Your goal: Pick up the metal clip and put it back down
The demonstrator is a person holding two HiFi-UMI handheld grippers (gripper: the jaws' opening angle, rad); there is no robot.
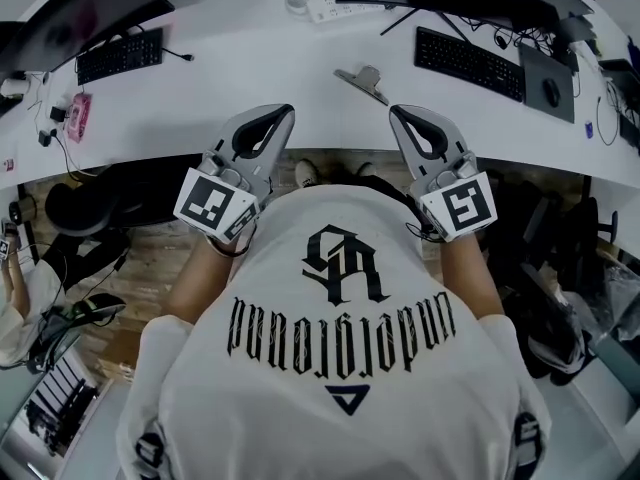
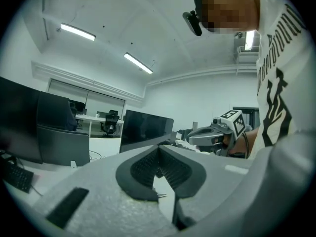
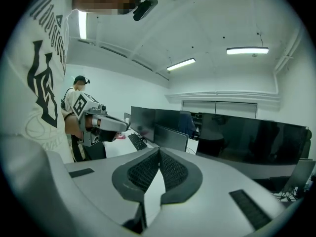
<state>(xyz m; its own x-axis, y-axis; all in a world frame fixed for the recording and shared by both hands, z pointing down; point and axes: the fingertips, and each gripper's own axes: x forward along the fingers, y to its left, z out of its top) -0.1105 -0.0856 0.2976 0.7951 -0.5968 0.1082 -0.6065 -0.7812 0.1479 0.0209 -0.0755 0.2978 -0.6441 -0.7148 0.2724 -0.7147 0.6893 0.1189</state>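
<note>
The metal clip (image 1: 365,80) lies on the white desk (image 1: 250,78), a little past the front edge, between my two grippers and ahead of them. My left gripper (image 1: 286,112) hovers at the desk edge to the clip's left, its fingertips touching and nothing between them. To the clip's right, my right gripper (image 1: 396,112) is also shut and empty. The left gripper view shows closed jaws (image 2: 159,147) pointing level across the room, with the right gripper (image 2: 217,132) beyond. In the right gripper view the jaws (image 3: 159,150) meet too, and the left gripper (image 3: 98,121) shows at left.
A black keyboard (image 1: 468,61) and a mouse (image 1: 551,92) lie at the desk's right, another keyboard (image 1: 120,55) and a pink item (image 1: 78,116) at its left. Dark monitors (image 3: 247,137) stand along the back. A person (image 1: 15,303) sits at the far left.
</note>
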